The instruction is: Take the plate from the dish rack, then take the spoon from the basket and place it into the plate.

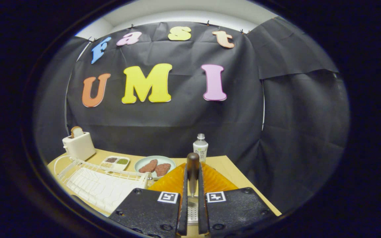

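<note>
Black cloth backs the desk, where the claw is closed on the upright spoon above an orange plate, with the white dish rack just to its left.

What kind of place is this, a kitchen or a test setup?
Probably a staged kitchen booth: a toaster, a white dish rack and a plate of food sit on a table against black cloth. The claw is shut on a spoon.

Spoon stands between the tongs, plate beyond, dish rack left
</note>
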`<state>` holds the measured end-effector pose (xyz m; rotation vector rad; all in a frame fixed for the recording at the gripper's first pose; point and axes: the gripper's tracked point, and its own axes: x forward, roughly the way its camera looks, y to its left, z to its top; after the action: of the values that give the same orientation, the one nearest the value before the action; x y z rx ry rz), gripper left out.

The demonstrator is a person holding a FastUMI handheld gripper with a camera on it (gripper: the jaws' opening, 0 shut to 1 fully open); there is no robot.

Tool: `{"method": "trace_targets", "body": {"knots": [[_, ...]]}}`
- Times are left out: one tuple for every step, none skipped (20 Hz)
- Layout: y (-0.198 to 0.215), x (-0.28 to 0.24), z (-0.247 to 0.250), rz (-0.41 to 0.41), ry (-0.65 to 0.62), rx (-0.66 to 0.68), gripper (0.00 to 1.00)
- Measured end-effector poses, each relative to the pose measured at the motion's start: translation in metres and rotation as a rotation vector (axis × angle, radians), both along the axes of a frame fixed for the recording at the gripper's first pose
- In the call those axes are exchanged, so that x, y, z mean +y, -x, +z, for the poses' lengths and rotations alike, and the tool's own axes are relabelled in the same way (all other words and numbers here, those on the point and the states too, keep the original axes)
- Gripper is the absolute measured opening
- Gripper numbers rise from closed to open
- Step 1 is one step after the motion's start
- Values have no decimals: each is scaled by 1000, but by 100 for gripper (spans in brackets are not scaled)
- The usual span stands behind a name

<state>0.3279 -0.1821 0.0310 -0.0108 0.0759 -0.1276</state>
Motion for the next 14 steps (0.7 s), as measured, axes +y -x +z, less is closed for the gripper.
{"method": "trace_targets", "body": {"knots": [[11, 4, 7, 0, 6, -12, 18], [22, 4, 12, -16, 10, -25, 18], [35, 5, 17, -36, 9, -36, 18], [49, 7, 21, -55, 6, -46, 18], [64, 14, 22, -55, 0, -54, 18], [78, 22, 23, -43, -5, -59, 18], [93, 31, 22, -31, -15, -61, 18], [107, 40, 17, -18, -20, -56, 18], [116, 49, 11, -7, -23, -55, 18], [127, 60, 5, 8, -24, -48, 18], [141, 73, -2, 26, -21, -42, 18], [151, 85, -7, 48, -17, -39, 18], [160, 98, -16, 70, -14, -30, 18], [169, 112, -25, 94, -9, -14, 18]]}}
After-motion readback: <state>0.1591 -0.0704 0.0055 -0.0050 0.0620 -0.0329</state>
